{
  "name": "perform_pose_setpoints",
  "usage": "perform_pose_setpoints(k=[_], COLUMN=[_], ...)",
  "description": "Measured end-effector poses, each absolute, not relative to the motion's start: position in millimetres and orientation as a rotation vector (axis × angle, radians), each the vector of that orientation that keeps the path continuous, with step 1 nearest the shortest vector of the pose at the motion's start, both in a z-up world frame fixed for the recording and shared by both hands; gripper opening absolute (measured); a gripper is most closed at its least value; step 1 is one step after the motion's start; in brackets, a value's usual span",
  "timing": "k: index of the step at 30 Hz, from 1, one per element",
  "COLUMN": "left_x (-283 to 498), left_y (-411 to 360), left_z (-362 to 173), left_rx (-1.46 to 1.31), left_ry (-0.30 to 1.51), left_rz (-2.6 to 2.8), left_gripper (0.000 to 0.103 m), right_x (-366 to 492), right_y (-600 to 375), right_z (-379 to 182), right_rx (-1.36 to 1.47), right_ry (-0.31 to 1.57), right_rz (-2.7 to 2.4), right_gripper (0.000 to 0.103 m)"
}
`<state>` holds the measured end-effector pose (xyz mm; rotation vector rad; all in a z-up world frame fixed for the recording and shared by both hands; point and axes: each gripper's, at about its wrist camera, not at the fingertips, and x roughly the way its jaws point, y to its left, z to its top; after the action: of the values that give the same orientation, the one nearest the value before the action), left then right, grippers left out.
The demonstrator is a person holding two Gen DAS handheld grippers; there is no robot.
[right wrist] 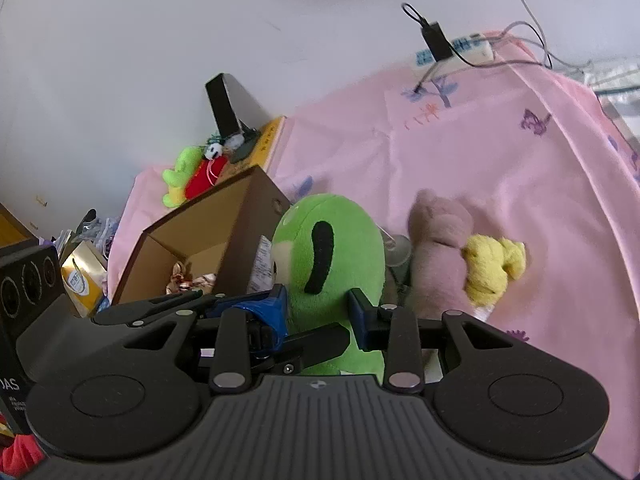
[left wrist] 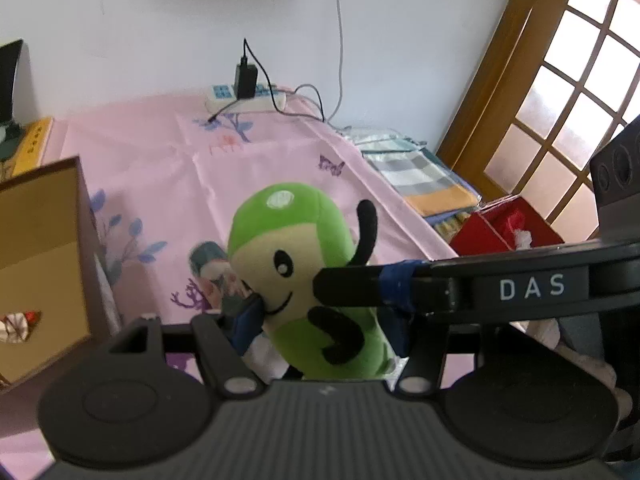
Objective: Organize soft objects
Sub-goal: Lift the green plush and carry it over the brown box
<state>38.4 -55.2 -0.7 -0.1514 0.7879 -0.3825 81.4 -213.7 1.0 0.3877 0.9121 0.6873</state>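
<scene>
A green plush toy (left wrist: 304,264) with a cream face and black arms is held above the pink cloth (left wrist: 168,152). My left gripper (left wrist: 320,316) is shut on its lower body. My right gripper (right wrist: 318,312) is also shut on the green plush toy (right wrist: 332,248), seen from behind; its finger (left wrist: 360,284) crosses the left wrist view from the right. A pink plush (right wrist: 440,248) with a yellow plush (right wrist: 494,264) lies on the cloth to the right. An open cardboard box (right wrist: 192,240) with something small inside stands to the left; it also shows in the left wrist view (left wrist: 44,256).
A power strip (left wrist: 244,96) with charger and cables lies at the back by the wall. Folded cloths (left wrist: 424,176) and a red box (left wrist: 504,228) are beside the cloth on the right. A green and red plush (right wrist: 192,176) lies behind the cardboard box, near a black stand (right wrist: 224,108).
</scene>
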Motion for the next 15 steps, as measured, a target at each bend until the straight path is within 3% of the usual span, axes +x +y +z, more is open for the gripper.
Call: perform_pose_setpoints(k=[15], left_x=[8], left_y=[52], left_z=[56], left_rx=[-0.138], left_ry=[0.623], left_rz=[-0.285], left_gripper=[0.059], right_x=[73], right_y=[-120], right_z=[57], right_rx=[0.361], right_ry=[0.74], right_rz=[0.806], right_gripper=[0.017])
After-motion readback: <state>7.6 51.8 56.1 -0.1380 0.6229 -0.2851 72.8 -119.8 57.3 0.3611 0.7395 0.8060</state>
